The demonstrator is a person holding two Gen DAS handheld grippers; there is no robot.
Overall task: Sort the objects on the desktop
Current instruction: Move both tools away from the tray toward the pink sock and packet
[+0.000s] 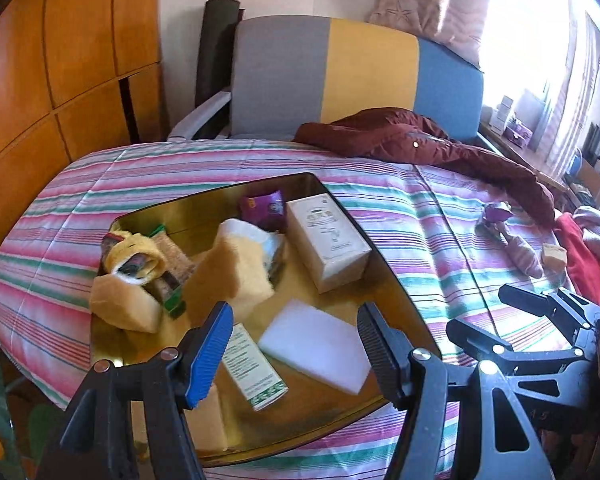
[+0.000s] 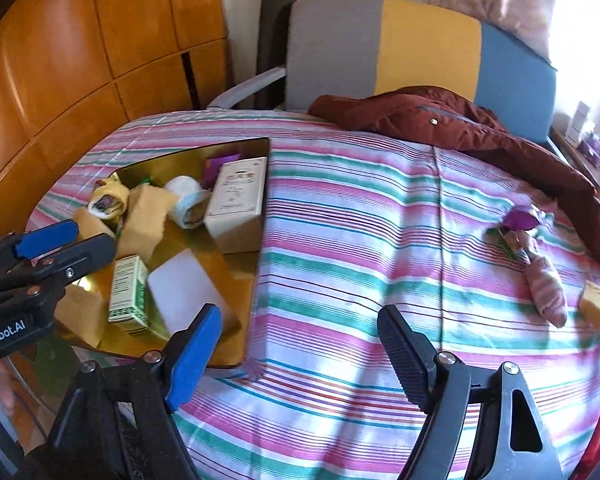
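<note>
- Nearest my left-wrist lens, the left gripper (image 1: 296, 354) stands with its blue-padded and black-ribbed jaws apart and nothing between them, hanging over the near end of the shiny gold rectangular tray (image 1: 396, 292).
- Beneath that gap lie a flat white foam block (image 1: 320, 350) and a small green-and-white carton (image 1: 252, 368); I judge they were dropped here as already sorted.
- Farther in, a tall cream cardboard box (image 1: 328, 244), yellow sponge pieces (image 1: 228, 276) and a purple sachet (image 1: 262, 206) crowd the tray.
- Through the right-wrist lens, the right gripper (image 2: 300, 354) is also spread and empty, above the pink-and-green striped bedspread (image 2: 360, 240) beside the tray.
- Unsorted things sit well apart at the far right: a purple wrapper (image 2: 520, 218), a pink rolled sock (image 2: 548, 292) and a yellow sponge cube (image 2: 598, 302), probably my next targets.
</note>
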